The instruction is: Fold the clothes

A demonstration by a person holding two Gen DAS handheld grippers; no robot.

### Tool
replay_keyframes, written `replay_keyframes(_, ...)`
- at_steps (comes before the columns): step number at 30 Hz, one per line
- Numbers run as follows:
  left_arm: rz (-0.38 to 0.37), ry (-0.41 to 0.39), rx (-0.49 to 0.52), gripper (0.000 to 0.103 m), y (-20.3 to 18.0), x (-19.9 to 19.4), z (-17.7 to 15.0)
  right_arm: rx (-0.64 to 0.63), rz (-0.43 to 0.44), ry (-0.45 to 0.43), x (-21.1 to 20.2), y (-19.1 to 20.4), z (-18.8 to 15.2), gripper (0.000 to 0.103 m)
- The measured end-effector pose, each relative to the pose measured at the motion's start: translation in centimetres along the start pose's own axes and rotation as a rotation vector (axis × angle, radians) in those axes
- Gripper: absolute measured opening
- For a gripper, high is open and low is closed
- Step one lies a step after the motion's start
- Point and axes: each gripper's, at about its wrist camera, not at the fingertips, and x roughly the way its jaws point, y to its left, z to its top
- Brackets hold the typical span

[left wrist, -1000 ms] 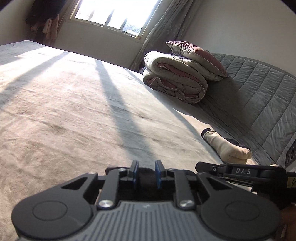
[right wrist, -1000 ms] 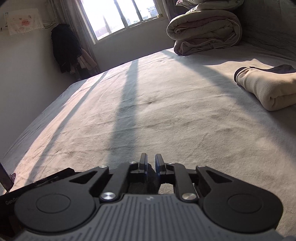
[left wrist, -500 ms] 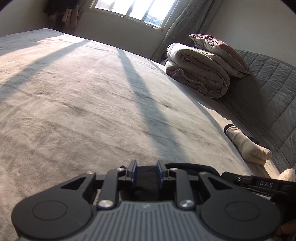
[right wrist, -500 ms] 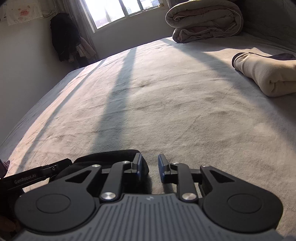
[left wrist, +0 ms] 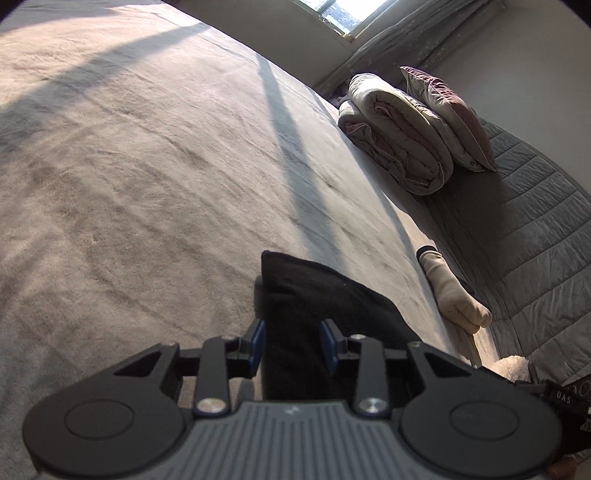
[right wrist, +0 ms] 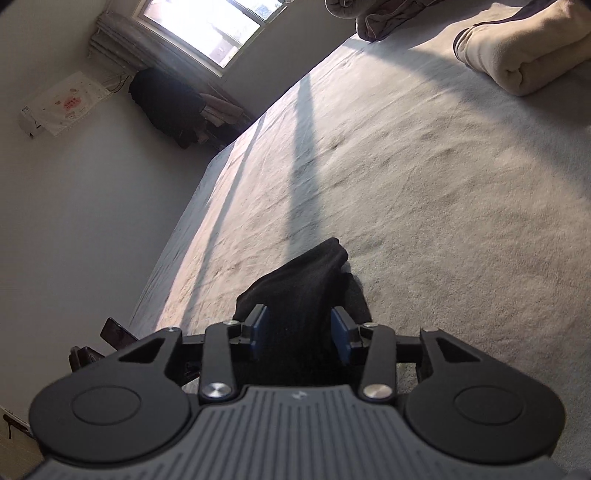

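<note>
A black garment (left wrist: 314, 302) lies on the grey bed sheet (left wrist: 147, 184) right in front of both grippers. In the left wrist view my left gripper (left wrist: 293, 347) has its jaws apart, one blue pad on each side of the black cloth. In the right wrist view my right gripper (right wrist: 300, 334) is also open, with a bunched end of the black garment (right wrist: 314, 273) between its pads. A folded cream garment (left wrist: 452, 295) lies near the headboard; it also shows in the right wrist view (right wrist: 517, 55).
A rolled duvet (left wrist: 399, 136) with a pillow (left wrist: 450, 110) on it sits by the quilted headboard (left wrist: 524, 229). The window (right wrist: 210, 26) lights the bed. Dark clothes (right wrist: 166, 103) hang by the wall. The left bed edge drops off (right wrist: 166, 258).
Both grippers have tilted and risen over the bed, and their jaws have opened wider. The black garment, hidden low between the fingers before, now shows ahead of both grippers.
</note>
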Motion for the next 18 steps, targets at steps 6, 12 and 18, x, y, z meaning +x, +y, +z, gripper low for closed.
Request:
replay_keyframes(6, -0.030, 0.031, -0.039, 0.033, 0.3, -0.3, -0.3, -0.034, -0.083, 0.079, 1.3, 0.8, -0.9, 0.043)
replay_keyframes(12, -0.040, 0.038, -0.026, 0.034, -0.3, 0.0, -0.4, -0.048, -0.109, 0.139, 3.0, 0.7, -1.5, 0.033)
replay_keyframes(18, -0.050, 0.046, -0.013, 0.041, -1.0, 0.4, -0.4, -0.021, -0.092, 0.157, 2.0, 0.8, -0.6, 0.012)
